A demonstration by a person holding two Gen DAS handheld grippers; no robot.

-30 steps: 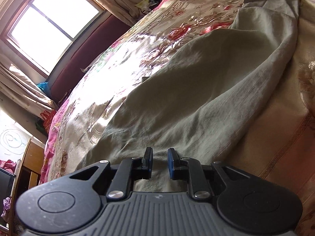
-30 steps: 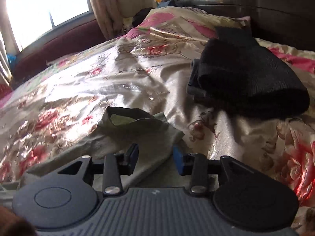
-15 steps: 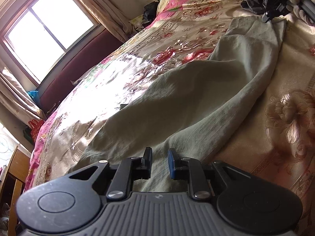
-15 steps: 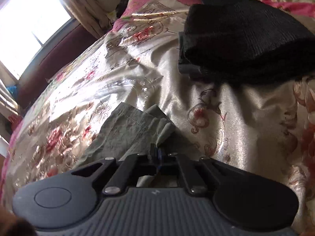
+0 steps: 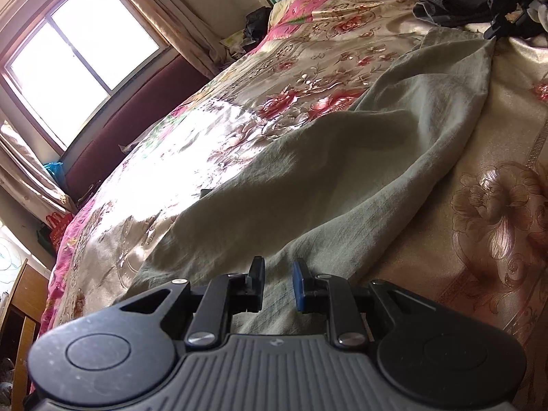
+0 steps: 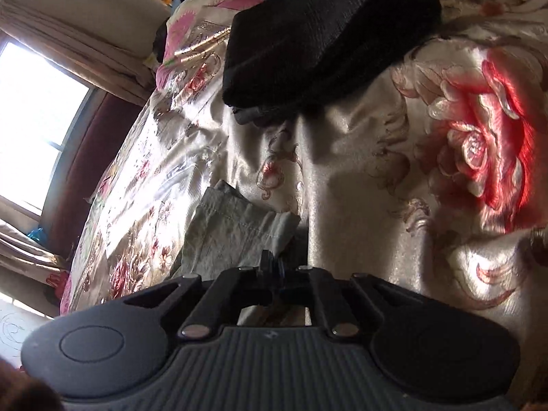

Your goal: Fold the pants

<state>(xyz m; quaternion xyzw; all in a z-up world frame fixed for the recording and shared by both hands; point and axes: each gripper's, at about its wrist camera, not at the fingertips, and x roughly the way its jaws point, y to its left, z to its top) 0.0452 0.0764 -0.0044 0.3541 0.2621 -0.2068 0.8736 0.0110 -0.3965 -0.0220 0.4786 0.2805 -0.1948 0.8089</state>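
The pale grey-green crumpled cotton pants (image 5: 308, 185) are laid lengthwise across a shiny floral satin bedspread (image 5: 212, 157), stretched between the two grippers. The near end of the garment is seen under the black two-finger left gripper (image 5: 278, 282); a narrow gap is kept between its jaws with fabric in that gap, but whether the cloth is actually pinched cannot be told. At the far end, the hemmed edge of the pants (image 6: 236, 226) is clamped in the black right gripper (image 6: 272, 274); its jaws are nearly together and are opening slightly, with cloth caught between them. In the left wrist view, this right gripper (image 5: 493, 30) is seen at the far corner of the garment. A folded black knitted garment (image 6: 318, 30) is noted on the bedspread beyond the hem, apart from the pants. A bright window (image 5: 78, 54) with beige curtains is recorded beside the bed.
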